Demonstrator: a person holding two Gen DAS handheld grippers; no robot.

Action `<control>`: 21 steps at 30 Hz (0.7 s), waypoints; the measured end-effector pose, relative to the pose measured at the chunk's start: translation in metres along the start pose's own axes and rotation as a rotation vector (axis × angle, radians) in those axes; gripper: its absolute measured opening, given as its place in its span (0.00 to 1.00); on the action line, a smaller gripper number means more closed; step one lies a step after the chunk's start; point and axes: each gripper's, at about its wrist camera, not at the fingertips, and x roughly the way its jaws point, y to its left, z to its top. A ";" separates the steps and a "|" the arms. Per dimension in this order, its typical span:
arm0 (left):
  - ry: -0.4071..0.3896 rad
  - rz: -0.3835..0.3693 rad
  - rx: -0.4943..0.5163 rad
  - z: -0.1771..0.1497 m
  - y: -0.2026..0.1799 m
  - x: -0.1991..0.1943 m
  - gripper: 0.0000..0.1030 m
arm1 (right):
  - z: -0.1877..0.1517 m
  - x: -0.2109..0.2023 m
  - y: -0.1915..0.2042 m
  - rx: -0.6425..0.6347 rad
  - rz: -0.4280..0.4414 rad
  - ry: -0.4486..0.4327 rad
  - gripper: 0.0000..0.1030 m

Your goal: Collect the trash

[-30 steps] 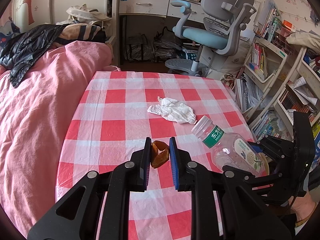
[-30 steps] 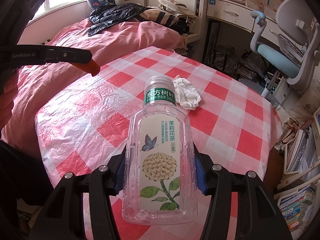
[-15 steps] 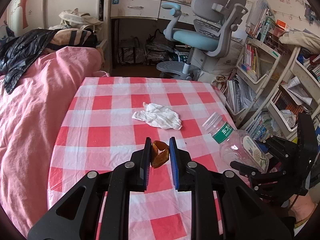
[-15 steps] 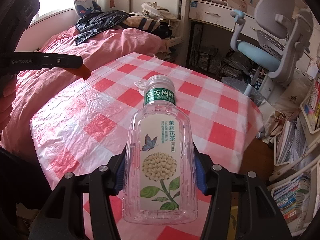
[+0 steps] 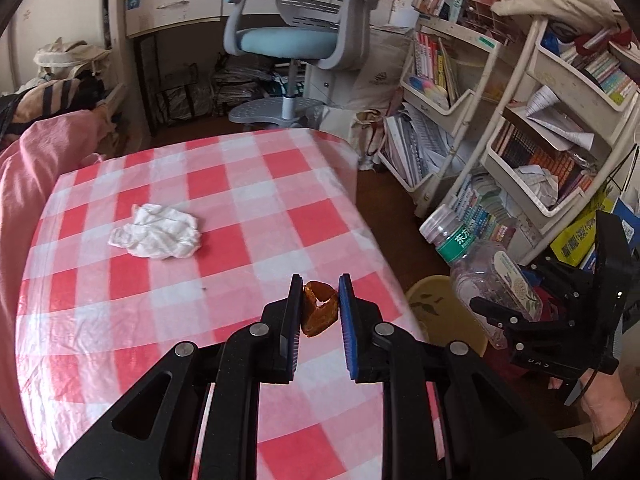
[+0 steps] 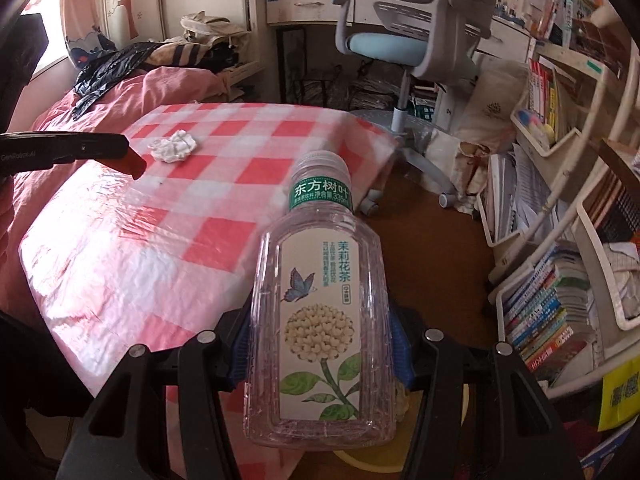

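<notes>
A crumpled tissue (image 5: pixel 158 232) lies on the checkered table (image 5: pixel 248 184).

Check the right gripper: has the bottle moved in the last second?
Yes. The bottle, in the right gripper, has moved right, off the table edge; it now hangs over the floor near the yellow bin.

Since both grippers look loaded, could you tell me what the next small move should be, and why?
Probably lower the right gripper and release the empty tea bottle into the yellow bin just beneath it; the left gripper holds an orange peel, next in.
</notes>
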 end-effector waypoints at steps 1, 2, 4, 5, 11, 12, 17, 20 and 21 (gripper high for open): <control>0.010 -0.012 0.011 0.000 -0.011 0.008 0.16 | -0.004 0.003 -0.005 0.010 -0.004 0.007 0.53; 0.019 -0.021 0.024 0.000 -0.023 0.016 0.16 | -0.011 0.006 -0.014 0.025 -0.007 0.015 0.53; 0.032 -0.039 0.055 0.000 -0.049 0.032 0.16 | -0.027 0.014 -0.029 0.053 -0.014 0.031 0.53; 0.039 -0.049 0.063 0.000 -0.061 0.040 0.16 | -0.034 0.018 -0.036 0.065 -0.016 0.041 0.53; 0.102 -0.117 0.078 -0.007 -0.121 0.094 0.26 | -0.068 0.034 -0.077 0.191 -0.031 0.065 0.59; 0.112 -0.124 0.086 -0.009 -0.128 0.100 0.33 | -0.070 0.029 -0.083 0.213 -0.037 0.051 0.60; 0.074 -0.107 0.108 -0.011 -0.138 0.093 0.61 | -0.068 0.002 -0.094 0.269 -0.040 -0.013 0.62; 0.030 -0.082 0.070 -0.007 -0.120 0.075 0.69 | -0.054 -0.012 -0.084 0.251 -0.020 -0.055 0.64; 0.016 -0.069 0.052 -0.005 -0.112 0.068 0.70 | -0.048 -0.015 -0.080 0.236 -0.010 -0.069 0.65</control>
